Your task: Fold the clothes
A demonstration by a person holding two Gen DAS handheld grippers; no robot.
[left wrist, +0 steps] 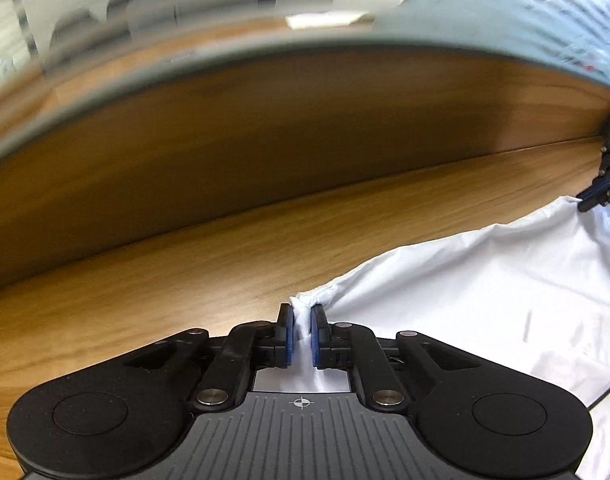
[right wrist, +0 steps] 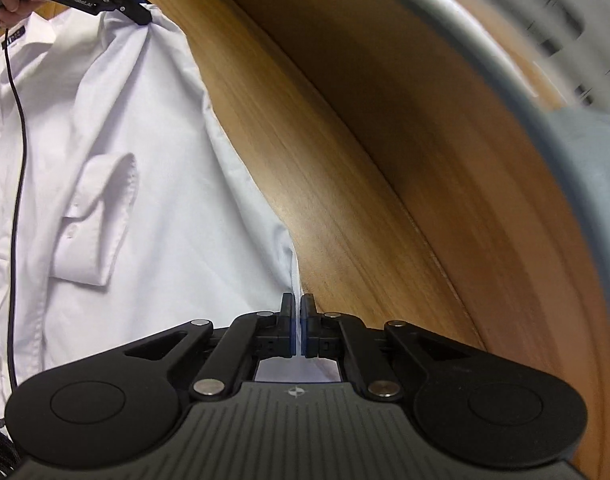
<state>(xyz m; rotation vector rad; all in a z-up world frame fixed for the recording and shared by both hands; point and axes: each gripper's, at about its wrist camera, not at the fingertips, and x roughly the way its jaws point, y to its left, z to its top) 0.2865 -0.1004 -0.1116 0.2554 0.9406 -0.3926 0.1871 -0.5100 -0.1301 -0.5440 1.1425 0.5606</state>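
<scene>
Left wrist view: we pinch the white shirt at one edge point with the left gripper, the right gripper clamped on the same edge farther along. Both point steeply down; the shirt lies flat on the wooden table, edge running between them.

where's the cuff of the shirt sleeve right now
In the right wrist view the cuff lies folded across the white shirt, left of the right tool, which pinches the shirt's edge by the wooden table.
</scene>
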